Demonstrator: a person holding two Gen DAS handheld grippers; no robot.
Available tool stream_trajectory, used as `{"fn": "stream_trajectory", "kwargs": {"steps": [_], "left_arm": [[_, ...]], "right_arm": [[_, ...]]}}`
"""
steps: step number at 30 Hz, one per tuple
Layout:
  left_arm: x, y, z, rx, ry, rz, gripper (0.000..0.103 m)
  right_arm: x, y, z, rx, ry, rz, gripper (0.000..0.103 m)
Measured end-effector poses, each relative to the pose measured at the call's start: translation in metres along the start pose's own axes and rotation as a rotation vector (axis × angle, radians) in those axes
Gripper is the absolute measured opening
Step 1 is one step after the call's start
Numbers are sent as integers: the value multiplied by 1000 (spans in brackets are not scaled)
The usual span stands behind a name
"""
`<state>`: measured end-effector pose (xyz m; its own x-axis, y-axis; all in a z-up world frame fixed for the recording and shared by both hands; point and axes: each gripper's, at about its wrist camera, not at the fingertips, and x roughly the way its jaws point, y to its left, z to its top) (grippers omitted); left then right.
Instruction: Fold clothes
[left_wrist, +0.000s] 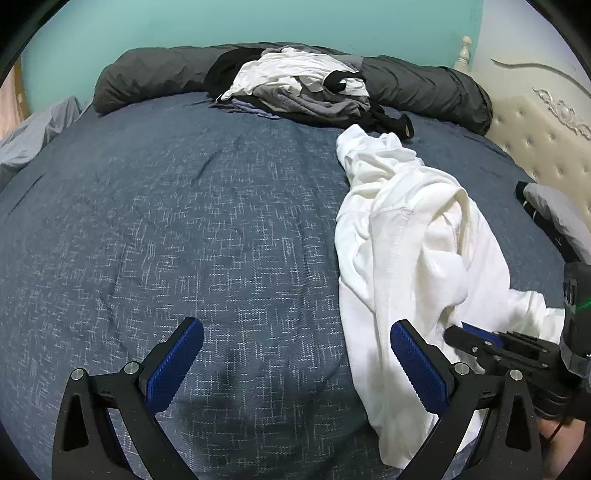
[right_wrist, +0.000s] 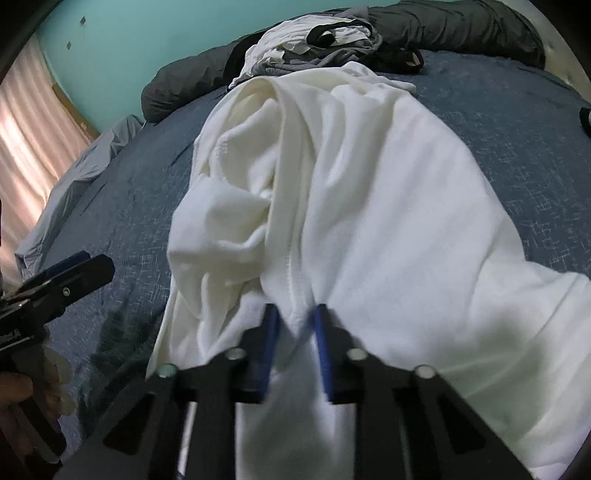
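White shirt (right_wrist: 369, 206) bunched on blue bed cover (left_wrist: 184, 221), right gripper (right_wrist: 295, 321) pinching its near hem fold.
Long axis runs from grippers toward clothes pile (left_wrist: 306, 88) at far edge. Left gripper (left_wrist: 295, 354) jaws wide apart, empty, 1 finger at shirt's left edge; bare cover left.

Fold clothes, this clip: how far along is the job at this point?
Done: nothing visibly folded. In hand: the right claw is shut on a seam ridge of the crumpled white shirt on the blue bedspread; the left claw is open beside the shirt, holding nothing. Left: spreading and folding this shirt, then the heap of clothes by the dark rolled blanket.
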<state>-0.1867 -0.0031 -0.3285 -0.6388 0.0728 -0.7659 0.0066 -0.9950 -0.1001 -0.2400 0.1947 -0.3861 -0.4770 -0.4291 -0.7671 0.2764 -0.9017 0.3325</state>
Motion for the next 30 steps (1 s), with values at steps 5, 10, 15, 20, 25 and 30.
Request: {"fn": "stream_trajectory", "kwargs": {"steps": [5,10,15,20,25,30], "left_arm": [[3,0,2,-10,2,-1,103],[7,-3,4,-22,3,-8,103],[19,-17,6,16,17,17,103],[24,-27,11,41,5,19,103],[31,-34,24,78,-25,18,103],[37,-41,38,107,-55,-19,103]], "right_arm": [[-15,-12,1,37,-36,25,9],[-37,-38,6,100,-99,18,9],[-46,-58,8,142,-127,9,8],[-42,-60,6,144,-113,44,8],[-38,-56,10,148,-109,69,8],[-35,-56,12,146,-102,78,8]]}}
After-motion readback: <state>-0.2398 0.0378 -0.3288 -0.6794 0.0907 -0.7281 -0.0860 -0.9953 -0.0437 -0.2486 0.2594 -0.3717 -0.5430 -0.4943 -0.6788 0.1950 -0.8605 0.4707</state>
